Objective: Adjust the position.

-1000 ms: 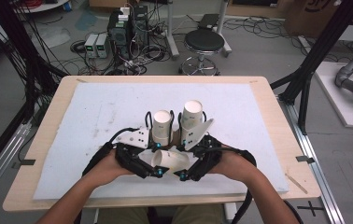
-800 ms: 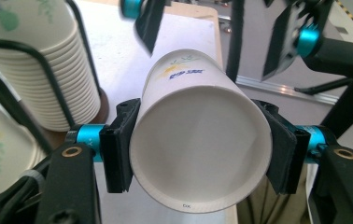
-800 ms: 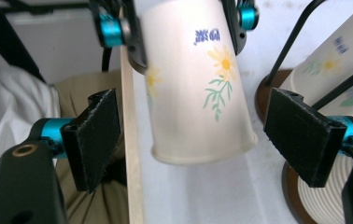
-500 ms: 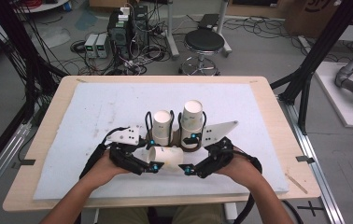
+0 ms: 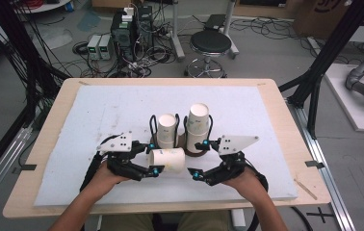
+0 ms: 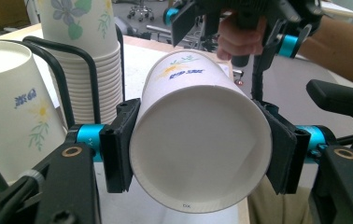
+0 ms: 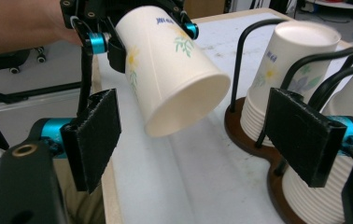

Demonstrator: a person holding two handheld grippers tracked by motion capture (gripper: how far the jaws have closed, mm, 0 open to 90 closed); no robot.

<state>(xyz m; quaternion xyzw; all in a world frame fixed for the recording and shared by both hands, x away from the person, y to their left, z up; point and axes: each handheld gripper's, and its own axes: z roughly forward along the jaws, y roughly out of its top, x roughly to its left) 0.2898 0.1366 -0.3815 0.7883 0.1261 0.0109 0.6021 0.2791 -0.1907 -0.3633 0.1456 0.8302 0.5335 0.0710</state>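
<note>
A white paper cup (image 5: pixel 168 160) with a flower print lies on its side just above the white mat, in front of the cup holder. My left gripper (image 5: pixel 154 160) is shut on its narrow end. In the left gripper view the cup (image 6: pixel 198 140) sits clamped between both black pads (image 6: pixel 118 144). Its wider end points at my right gripper (image 5: pixel 198 160), which stands open close beside it. In the right gripper view the cup (image 7: pixel 170 65) hangs beyond that gripper (image 7: pixel 200 140), with nothing between the pads (image 7: pixel 305 135).
A brown two-post holder (image 5: pixel 197 150) with black wire frames stands mid-table. It carries two upside-down cup stacks, a shorter left one (image 5: pixel 167 130) and a taller right one (image 5: pixel 198 122). The white mat (image 5: pixel 98 115) covers the wooden table (image 5: pixel 286 115). A stool and cables lie beyond.
The two hands have drawn apart sideways and sunk a little. The left one kept the cup, now lying level; the right gripper has backed off to the right of it.
</note>
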